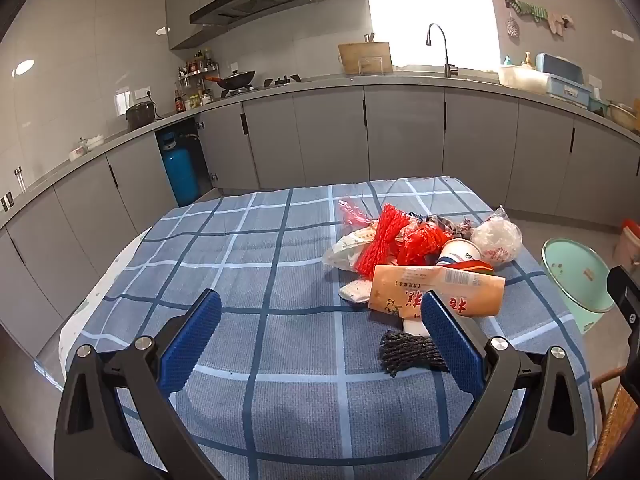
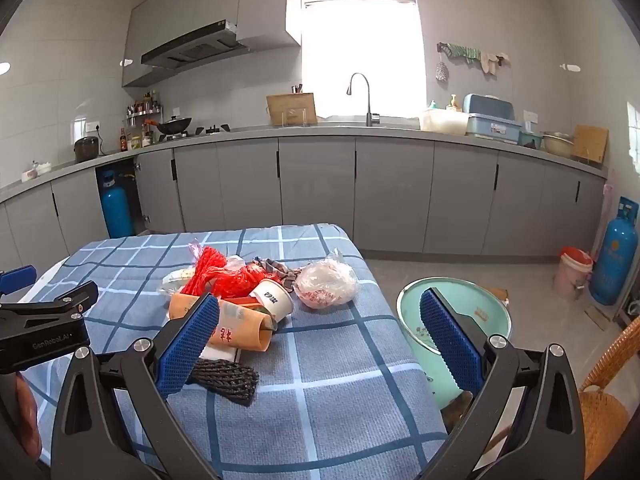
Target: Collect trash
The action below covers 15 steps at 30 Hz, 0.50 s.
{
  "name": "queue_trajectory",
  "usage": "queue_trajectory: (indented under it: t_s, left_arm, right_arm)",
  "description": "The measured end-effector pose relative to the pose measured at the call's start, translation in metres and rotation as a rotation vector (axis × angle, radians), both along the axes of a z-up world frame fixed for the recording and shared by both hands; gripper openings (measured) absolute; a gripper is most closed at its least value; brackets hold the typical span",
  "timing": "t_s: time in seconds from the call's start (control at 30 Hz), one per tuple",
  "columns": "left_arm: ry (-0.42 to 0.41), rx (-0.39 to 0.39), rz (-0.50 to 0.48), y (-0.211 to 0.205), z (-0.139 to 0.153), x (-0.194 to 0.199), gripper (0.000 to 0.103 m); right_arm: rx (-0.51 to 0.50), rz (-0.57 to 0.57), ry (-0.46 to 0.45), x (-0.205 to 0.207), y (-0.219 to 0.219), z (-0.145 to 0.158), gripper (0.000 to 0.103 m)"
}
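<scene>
Left gripper (image 1: 322, 320) hangs over the near-left part of the tabletop (image 1: 248, 248), jaws spread wide w/ nothing between them. Right of it, toward the right edge, sits the trash pile, items touching or overlapping: clear plastic bag (image 1: 348, 250) at the pile's left, red mesh netting (image 1: 394, 242) on top of it, paper cup (image 1: 460, 254) on its side, crumpled clear bag (image 1: 498, 238) at the far-right end. Orange wrapper (image 1: 432, 290) lies on the pile's near side; black mesh net (image 1: 408, 352) nearest the near edge, just beside the left gripper's right finger. Right gripper (image 2: 320, 320) also fully open, empty, over the tabletop's right edge. Mint-green bin (image 2: 472, 304) stands on the floor just beside that edge.
</scene>
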<state>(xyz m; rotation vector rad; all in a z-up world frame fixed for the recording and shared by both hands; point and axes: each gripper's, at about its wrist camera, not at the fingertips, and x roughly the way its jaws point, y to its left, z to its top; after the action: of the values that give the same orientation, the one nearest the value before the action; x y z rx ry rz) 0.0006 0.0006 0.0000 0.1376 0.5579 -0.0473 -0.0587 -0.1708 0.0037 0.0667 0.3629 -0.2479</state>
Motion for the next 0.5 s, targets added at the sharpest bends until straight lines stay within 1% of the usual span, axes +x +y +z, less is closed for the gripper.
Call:
queue_trajectory:
  t_s: [0.2,0.23,0.4,0.43,0.5]
  left_arm:
    - [0.005,0.009,0.004,-0.0002,-0.0017,0.0032,0.098]
    - [-0.007,0.008,0.003,0.0000,-0.0012,-0.0006,0.098]
    - [-0.005,0.010,0.012,0.0007,0.0031,-0.0008,0.098]
    - [-0.003,0.014,0.008,-0.0020,-0.0032,0.0009,0.098]
    - [-0.001,0.016,0.007,-0.0026,-0.0037,0.0008,0.098]
  right_arm:
    - [-0.001,-0.001,0.000,-0.0012,-0.0017,0.0000,0.099]
    - [0.000,-0.002,-0.001,-0.0014,-0.0026,-0.0001,0.099]
    - [0.003,-0.003,0.005,-0.0011,-0.0020,0.0014,0.099]
    - [0.003,-0.003,0.006,0.0003,-0.0030,-0.0015,0.099]
    - [0.003,-0.005,0.005,0.0026,-0.0025,-0.0033,0.099]
